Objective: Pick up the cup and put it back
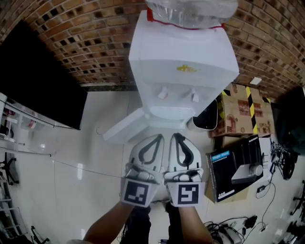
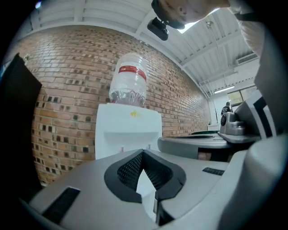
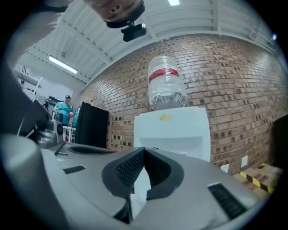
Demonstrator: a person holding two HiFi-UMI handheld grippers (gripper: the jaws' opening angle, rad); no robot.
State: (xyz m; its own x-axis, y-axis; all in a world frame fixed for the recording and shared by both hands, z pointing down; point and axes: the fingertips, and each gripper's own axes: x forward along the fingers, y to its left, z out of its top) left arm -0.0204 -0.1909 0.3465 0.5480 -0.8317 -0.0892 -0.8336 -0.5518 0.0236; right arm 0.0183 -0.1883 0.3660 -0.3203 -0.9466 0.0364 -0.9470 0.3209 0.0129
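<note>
Cup: none of the three views lets you tell where it sits. Your left claw [image 1: 159, 138] and right claw [image 1: 177, 137] are side by side and level, aimed at a white water dispenser [image 1: 183, 57]. Each claw has its jaws closed tip to tip and grips nothing; only the dispenser's white front shows through the small gap behind the tips. The marker cubes [image 1: 138, 193] lie nearest you, above your forearms.

Surface: a pale, glossy tiled floor [image 1: 90, 157] lies far below the claws and reflects the ceiling lights.

Room: the dispenser stands against a brick wall [image 1: 86, 43] and carries an upturned clear bottle [image 1: 190, 12] with a red band. Two taps [image 1: 163, 94] sit in its recess, and a white panel [image 1: 123, 127] juts out from its foot to the left. A large black screen [image 1: 38, 81] stands left of it. To the right are a cardboard box [image 1: 243, 112] with yellow-and-black tape, a black carton [image 1: 233, 167] and loose cables [image 1: 267, 195] on the floor. The right gripper view shows a white ribbed ceiling [image 3: 189, 18] with strip lights, and a person in a teal top [image 3: 66, 109] far off beyond the black screen.
</note>
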